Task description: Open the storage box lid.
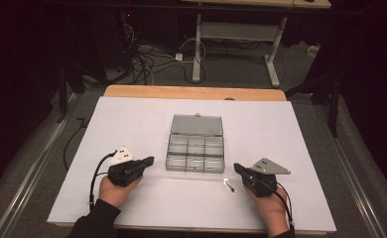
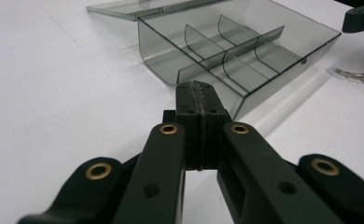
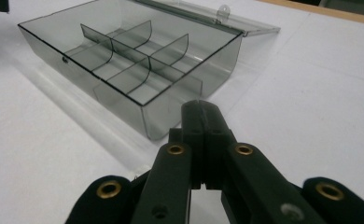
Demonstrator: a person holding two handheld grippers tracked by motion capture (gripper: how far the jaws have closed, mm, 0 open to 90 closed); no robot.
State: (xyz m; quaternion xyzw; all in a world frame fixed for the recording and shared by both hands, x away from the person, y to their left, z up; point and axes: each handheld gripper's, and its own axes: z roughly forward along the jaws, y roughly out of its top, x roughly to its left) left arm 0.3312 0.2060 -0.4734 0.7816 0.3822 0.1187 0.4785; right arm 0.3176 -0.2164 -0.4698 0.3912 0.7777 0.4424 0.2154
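The clear box (image 1: 195,148) sits in the middle of the table (image 1: 132,124), its lid lying flat toward the far edge and its long side running left to right. The left gripper (image 1: 149,160) and right gripper (image 1: 237,168) wait beside its near corners, both pressed together and holding nothing. The little packet (image 1: 228,185) lies near the right gripper, slanting toward the near edge; I think that gripper should spread first, then pinch the packet gently.

table: (image 1: 132,114) white top, I see a wooden edge (image 1: 196,92) along its far side
floor: (image 1: 42,144) grey carpet on both sides of the table
cables: (image 1: 147,62) dark and white tangle on the floor beyond the table
desk: (image 1: 231,29) second one farther back, light frame, white legs (image 1: 197,54)
background: dark, I can't make out detail
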